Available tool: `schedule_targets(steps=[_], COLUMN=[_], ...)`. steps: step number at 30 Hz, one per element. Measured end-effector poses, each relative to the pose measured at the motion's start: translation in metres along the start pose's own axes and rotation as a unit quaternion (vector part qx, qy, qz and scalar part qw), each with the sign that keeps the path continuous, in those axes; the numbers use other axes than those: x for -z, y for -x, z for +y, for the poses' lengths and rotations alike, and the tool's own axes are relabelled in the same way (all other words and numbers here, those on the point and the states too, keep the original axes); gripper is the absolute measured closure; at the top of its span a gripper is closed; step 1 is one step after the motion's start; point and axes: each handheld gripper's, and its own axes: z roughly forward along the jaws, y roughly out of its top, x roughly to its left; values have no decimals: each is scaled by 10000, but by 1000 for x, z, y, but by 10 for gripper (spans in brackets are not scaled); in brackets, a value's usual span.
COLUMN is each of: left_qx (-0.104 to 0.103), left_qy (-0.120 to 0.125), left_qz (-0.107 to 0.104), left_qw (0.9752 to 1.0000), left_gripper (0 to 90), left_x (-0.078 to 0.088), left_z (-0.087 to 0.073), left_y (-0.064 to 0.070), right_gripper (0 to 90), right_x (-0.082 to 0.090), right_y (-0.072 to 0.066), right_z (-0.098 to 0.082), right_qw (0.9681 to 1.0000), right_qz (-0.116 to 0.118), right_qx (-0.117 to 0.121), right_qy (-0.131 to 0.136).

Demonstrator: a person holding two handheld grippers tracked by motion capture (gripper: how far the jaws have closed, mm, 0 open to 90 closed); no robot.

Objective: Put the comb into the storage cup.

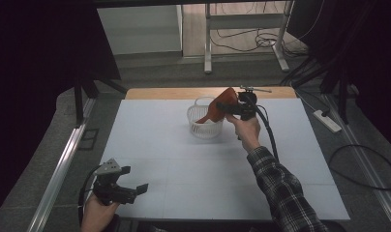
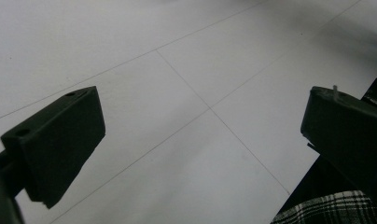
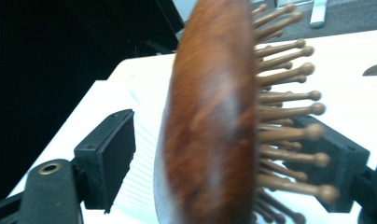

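In the high view, a wooden hairbrush (image 1: 221, 107) is seen held up at the far middle of the worktop (image 1: 184, 159), directly over a white slatted basket (image 1: 203, 124), with its lower end dipping toward or into the basket's mouth. It is judged that the carrying part of the work is done and that the lowering and release into the basket are left. The right claw (image 1: 232, 107) is held at the brush from the right, the right hand (image 1: 247, 129) gripping its handle below, and the plaid-sleeved forearm is stretched forward from the near right. The left claw (image 1: 135, 180) is kept low at the near left corner, pointing right across the worktop, well apart from the basket.

In the left gripper view, the left claw (image 2: 203, 135) is shown spread wide with nothing between its jaws; bare white worktop (image 2: 177, 60) lies under it, and a piece of plaid sleeve (image 2: 336, 209) is seen at the lower right.

In the right gripper view, the hairbrush (image 3: 210, 116) stands on edge between the jaws of the right claw (image 3: 233, 154), its polished back turned left and its ball-tipped pins turned right. The right jaw is pressed among the pins, while a gap is seen between the left jaw and the brush's back, so the hold is judged loose or about to be let go.
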Motion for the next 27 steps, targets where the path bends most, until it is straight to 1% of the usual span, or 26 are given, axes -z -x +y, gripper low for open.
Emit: schedule_targets(steps=[4,6,10,16,21,23,27], left_qx=[16,31,67,15,30,35,26], left_qy=[42,115,146,135,152,159,145], left_qz=[-4,3,-13,23,-9,-21,-40], left_qw=[10000,9999,9999,9999,9999,9999,9999], left_gripper=[0,0,0,0,0,0,0], left_x=[1,2,4,4,4,5,4], left_z=[0,-1,-1,-1,-2,-2,-2], left_y=[0,0,-1,0,-1,-1,-1], right_gripper=[188,187,165,153,124,117,84], right_x=[1,2,4,7,9,10,11], right_y=[-3,-5,-8,-8,-10,-11,-13], right_z=[0,0,1,2,2,2,1], right_qw=[9997,9993,9985,9978,9958,9953,9932], right_qz=[3,-25,27,48,3,3,-24], right_qx=[241,338,518,614,852,894,1084], right_qy=[-105,-143,-178,-245,-338,-363,-425])
